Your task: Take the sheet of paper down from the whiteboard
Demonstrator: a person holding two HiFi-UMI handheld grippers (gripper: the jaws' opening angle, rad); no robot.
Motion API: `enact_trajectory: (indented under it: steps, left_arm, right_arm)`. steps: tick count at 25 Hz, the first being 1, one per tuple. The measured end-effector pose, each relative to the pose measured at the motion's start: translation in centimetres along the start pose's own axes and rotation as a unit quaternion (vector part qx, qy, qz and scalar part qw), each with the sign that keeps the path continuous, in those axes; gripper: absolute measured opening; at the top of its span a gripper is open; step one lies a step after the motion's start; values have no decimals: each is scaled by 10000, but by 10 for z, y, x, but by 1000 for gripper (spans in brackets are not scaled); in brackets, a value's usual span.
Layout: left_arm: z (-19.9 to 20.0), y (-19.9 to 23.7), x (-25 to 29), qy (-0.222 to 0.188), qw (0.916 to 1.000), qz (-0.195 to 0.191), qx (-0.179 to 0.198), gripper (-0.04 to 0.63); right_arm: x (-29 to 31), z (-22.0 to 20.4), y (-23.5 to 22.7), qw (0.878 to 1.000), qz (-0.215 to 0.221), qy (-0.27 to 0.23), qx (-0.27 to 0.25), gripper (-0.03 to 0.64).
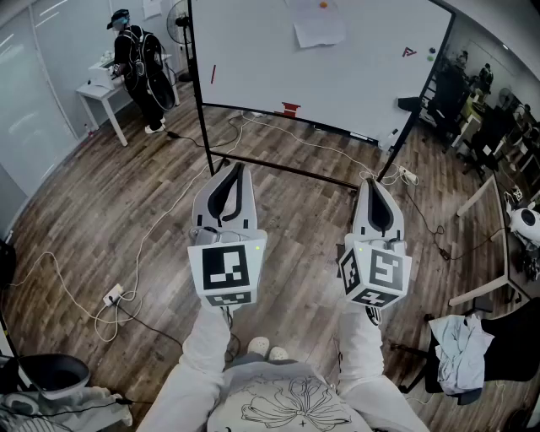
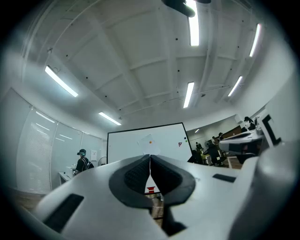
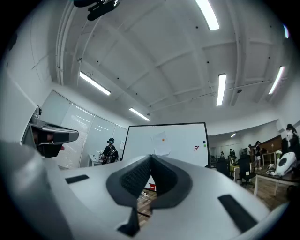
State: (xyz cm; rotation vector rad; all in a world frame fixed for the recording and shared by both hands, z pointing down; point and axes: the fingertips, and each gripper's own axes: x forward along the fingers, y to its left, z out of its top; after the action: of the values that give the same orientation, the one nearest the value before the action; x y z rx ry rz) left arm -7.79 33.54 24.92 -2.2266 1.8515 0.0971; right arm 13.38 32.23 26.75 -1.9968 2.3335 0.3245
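A white sheet of paper (image 1: 319, 23) hangs near the top middle of the whiteboard (image 1: 354, 67), held by an orange magnet (image 1: 323, 5). The same sheet of paper (image 2: 148, 143) (image 3: 161, 145) shows small and far off in both gripper views. My left gripper (image 1: 238, 166) and right gripper (image 1: 369, 181) are held side by side over the wooden floor, well short of the board and pointing toward it. Both are shut with nothing between the jaws.
The whiteboard stands on a black wheeled frame (image 1: 278, 169) with cables (image 1: 160, 219) trailing over the floor. A person in black (image 1: 139, 59) stands at a white table (image 1: 101, 89) at the far left. Chairs and desks (image 1: 489, 126) crowd the right side. A red object (image 1: 290, 109) sits on the board's tray.
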Motion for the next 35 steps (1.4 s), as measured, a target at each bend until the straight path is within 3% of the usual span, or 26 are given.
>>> enact_trajectory:
  steps: [18, 28, 35]
  left_arm:
    - [-22, 20, 31, 126, 9999, -35, -89, 6]
    - [-55, 42, 77, 267, 9995, -113, -124, 6]
    - [-84, 52, 141, 385, 9990, -51, -223, 6]
  right_arm:
    - [39, -18, 12, 9999, 66, 147, 56, 3]
    - [85, -47, 16, 9995, -46, 300, 130, 3]
    - [151, -70, -1, 9992, -46, 386, 117, 5]
